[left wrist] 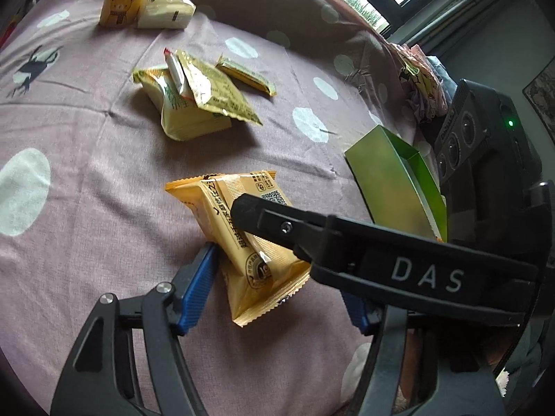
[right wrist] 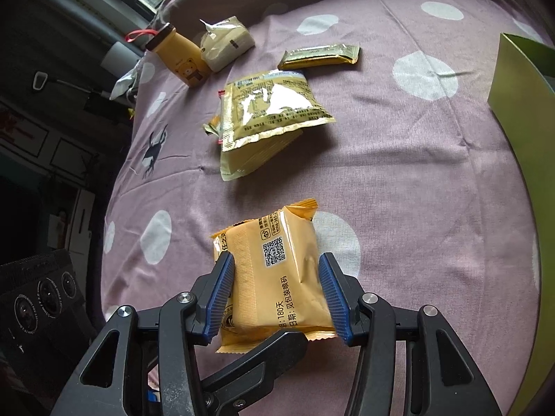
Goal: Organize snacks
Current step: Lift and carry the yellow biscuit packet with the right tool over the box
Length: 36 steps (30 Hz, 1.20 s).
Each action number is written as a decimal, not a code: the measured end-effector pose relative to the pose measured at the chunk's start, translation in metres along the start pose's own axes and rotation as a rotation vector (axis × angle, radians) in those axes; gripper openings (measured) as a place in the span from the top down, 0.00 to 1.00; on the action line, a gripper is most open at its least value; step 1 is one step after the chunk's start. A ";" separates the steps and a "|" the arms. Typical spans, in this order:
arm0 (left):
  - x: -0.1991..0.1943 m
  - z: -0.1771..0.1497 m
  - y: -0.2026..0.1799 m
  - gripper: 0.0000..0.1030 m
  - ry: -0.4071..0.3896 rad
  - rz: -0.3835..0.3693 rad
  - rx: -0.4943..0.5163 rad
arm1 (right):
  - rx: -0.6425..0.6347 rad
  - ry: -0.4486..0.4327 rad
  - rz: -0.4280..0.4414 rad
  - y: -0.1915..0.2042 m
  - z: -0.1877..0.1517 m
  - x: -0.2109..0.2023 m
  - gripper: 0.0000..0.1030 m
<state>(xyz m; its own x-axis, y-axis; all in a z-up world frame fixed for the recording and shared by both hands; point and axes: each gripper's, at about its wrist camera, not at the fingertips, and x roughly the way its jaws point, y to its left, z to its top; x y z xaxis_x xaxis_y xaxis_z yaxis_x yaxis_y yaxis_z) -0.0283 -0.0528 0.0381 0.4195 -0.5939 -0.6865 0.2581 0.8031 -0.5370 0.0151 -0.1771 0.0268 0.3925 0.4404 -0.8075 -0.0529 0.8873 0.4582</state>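
Clamped in the right tongs (right wrist: pixel 275 294): an orange snack packet (right wrist: pixel 274 274), blue pads pressed against both its sides, held just above a mauve polka-dot cloth (right wrist: pixel 399 159). Around the same packet, the left tongs (left wrist: pixel 277 287), one blue pad (left wrist: pixel 197 287) touching its edge, the other hidden behind the right tool; grip impossible to tell. Farther back, stacked gold packets (right wrist: pixel 267 118), a slim bar (right wrist: pixel 319 56) and a bear-print bottle (right wrist: pixel 184 60). At right, a green box (left wrist: pixel 392 180).

Matt woven cloth bedsheet (right wrist: pixel 399 159); glossy crinkled foil packet (right wrist: pixel 274 107); smooth orange plastic-film snack wrapper (right wrist: pixel 277 277); ribbed blue rubbery pads (right wrist: pixel 333 294); matt black plastic claw arms; satin green card box (left wrist: pixel 388 187).
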 end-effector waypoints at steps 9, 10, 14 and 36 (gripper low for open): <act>-0.031 0.006 -0.027 0.36 -0.136 -0.020 0.100 | -0.059 -0.150 0.021 0.022 -0.001 -0.048 0.48; -0.035 0.007 -0.032 0.36 -0.152 -0.021 0.115 | -0.067 -0.169 0.024 0.024 -0.002 -0.055 0.48; -0.044 0.012 -0.056 0.36 -0.202 -0.022 0.188 | -0.068 -0.255 0.052 0.023 -0.002 -0.083 0.48; -0.041 0.009 -0.169 0.36 -0.243 -0.130 0.479 | 0.054 -0.560 0.056 -0.042 -0.027 -0.199 0.48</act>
<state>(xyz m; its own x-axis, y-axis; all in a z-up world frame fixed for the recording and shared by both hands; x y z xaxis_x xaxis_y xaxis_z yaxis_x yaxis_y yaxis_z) -0.0816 -0.1636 0.1617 0.5316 -0.7073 -0.4659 0.6648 0.6893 -0.2880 -0.0855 -0.2980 0.1578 0.8185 0.3334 -0.4679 -0.0464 0.8501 0.5245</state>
